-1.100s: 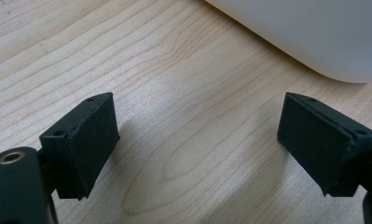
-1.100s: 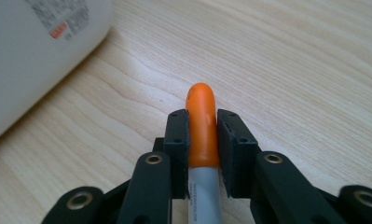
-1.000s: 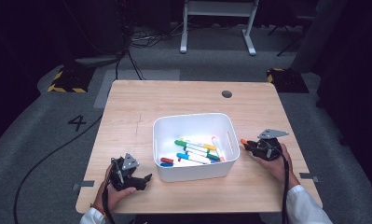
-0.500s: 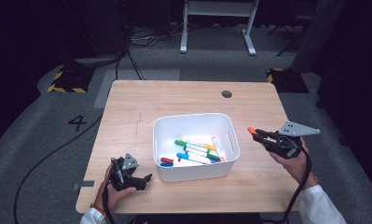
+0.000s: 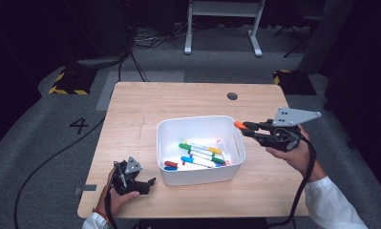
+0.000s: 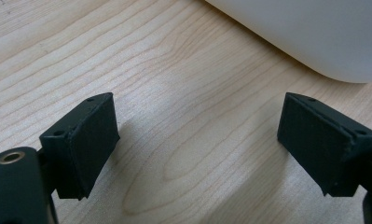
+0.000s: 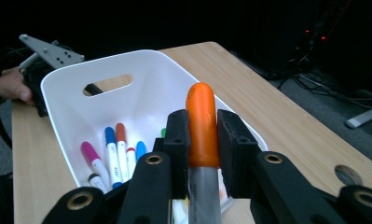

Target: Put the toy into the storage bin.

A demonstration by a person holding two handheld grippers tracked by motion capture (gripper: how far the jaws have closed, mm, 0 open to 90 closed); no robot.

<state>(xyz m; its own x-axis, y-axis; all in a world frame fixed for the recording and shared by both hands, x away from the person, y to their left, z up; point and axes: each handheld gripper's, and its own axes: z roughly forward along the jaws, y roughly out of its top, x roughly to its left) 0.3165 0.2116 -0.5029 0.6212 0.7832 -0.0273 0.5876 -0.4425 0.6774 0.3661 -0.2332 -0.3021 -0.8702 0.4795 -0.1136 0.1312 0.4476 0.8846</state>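
The orange-capped marker (image 7: 202, 126) is clamped between the pads of the right tongs (image 5: 248, 129), its cap end poking out past the fingertips. In the high view the right tongs hang in the air at the right rim of the white bin (image 5: 169, 129), pointing across it, with the marker above the bin's right edge. Inside the bin lie several other markers (image 5: 200, 155) with green, blue, red, orange and pink caps, heaped on its floor. The left tongs (image 5: 147, 183) sit low on the desk (image 5: 188, 100) just beside the bin's near left corner; their jaws stand wide apart with bare wood between them, holding nothing.
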